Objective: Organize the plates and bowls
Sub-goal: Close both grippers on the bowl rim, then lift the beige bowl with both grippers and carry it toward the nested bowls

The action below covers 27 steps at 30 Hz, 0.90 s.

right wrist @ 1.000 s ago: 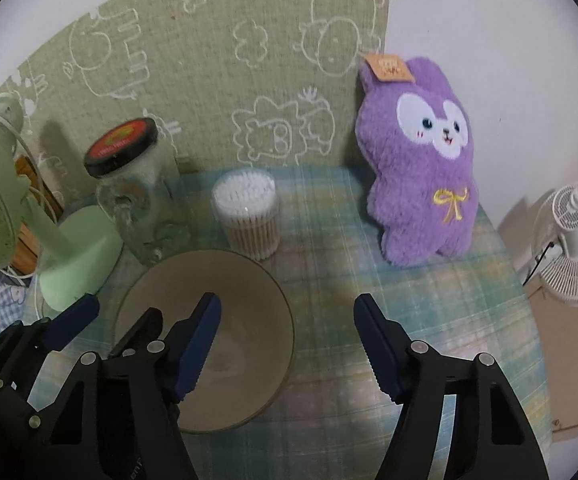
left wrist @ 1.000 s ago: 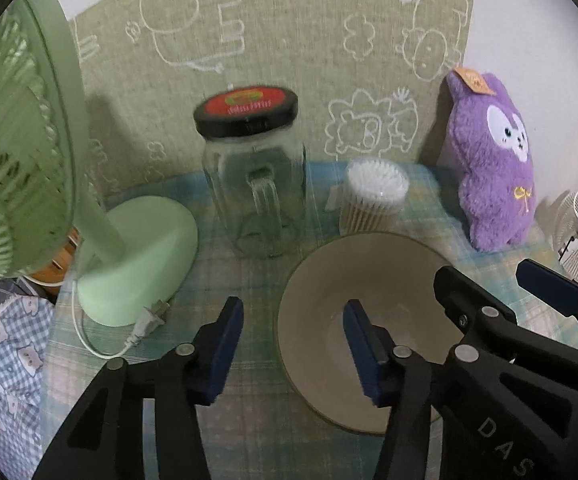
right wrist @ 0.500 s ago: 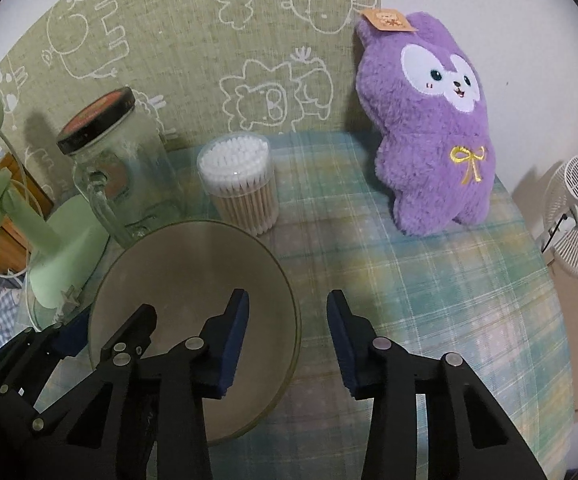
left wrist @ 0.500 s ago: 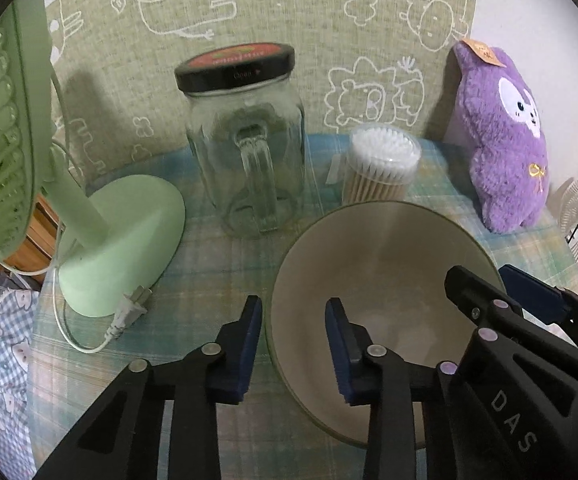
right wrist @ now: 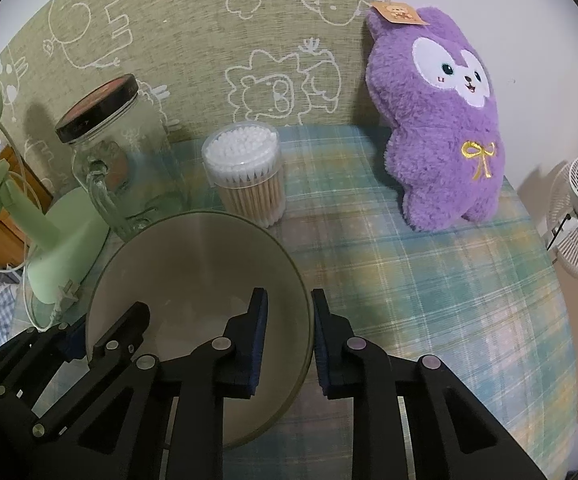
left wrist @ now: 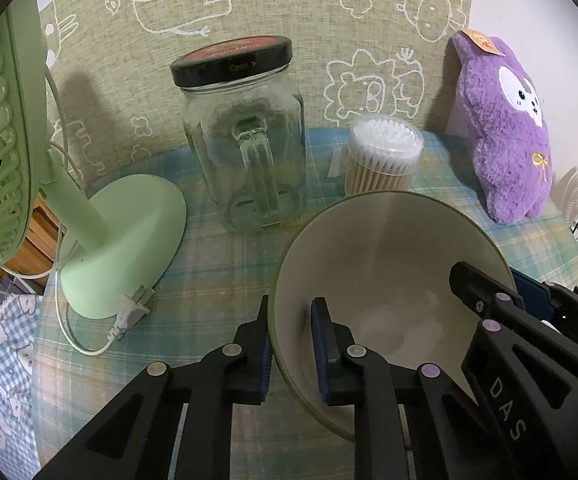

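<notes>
My left tool (left wrist: 289, 340) is clenched on the near-left rim of the bowl (left wrist: 389, 248), which sits on the tabletop (right wrist: 429, 280) before the jar (left wrist: 245, 152). My right tool (right wrist: 289, 336) straddles the opposite rim, jaws closing on it.

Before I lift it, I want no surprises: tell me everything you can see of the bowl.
The bowl is round and deep, beige inside with a thin olive rim, glazed-looking and empty. It sits on the plaid cloth, just in front of the cotton swab tub and glass jar. The left tongs are shut on its left rim; the right tongs straddle the right rim, closing.
</notes>
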{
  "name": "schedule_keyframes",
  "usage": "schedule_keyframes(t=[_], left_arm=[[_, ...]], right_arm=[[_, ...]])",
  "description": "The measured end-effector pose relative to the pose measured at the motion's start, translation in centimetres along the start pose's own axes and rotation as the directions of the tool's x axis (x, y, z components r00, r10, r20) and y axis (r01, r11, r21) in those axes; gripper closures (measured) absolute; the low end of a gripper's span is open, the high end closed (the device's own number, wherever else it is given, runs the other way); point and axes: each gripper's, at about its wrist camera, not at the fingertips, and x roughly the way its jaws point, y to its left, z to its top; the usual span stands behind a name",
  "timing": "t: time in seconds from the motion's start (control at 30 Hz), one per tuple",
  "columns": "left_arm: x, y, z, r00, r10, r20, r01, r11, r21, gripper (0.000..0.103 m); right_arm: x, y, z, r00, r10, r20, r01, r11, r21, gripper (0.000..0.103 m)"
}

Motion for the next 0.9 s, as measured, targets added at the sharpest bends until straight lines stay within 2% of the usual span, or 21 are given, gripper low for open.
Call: schedule_keyframes(t=[0.2, 0.4, 0.9], left_arm=[[-0.2, -0.1, -0.1, 1.0, 0.004, -0.003, -0.004, 1.0, 0.006, 0.089], [-0.5, 0.1, -0.6, 1.0, 0.023, -0.011, -0.023, 1.0, -0.013, 0.089], [-2.3, 0.8, -2.9, 0.999, 0.022, -0.037, -0.023, 0.999, -0.025, 0.089]], right_arm=[[-0.2, 0.2, -0.1, 1.0, -0.017, -0.008, 0.017, 1.0, 0.001, 0.079], [-0.5, 0.3, -0.4, 0.999, -0.034, -0.02, 0.034, 0.999, 0.0, 0.084], [-2.4, 0.9, -2.5, 0.998, -0.05, -0.046, 0.048, 0.998, -0.027, 0.084]])
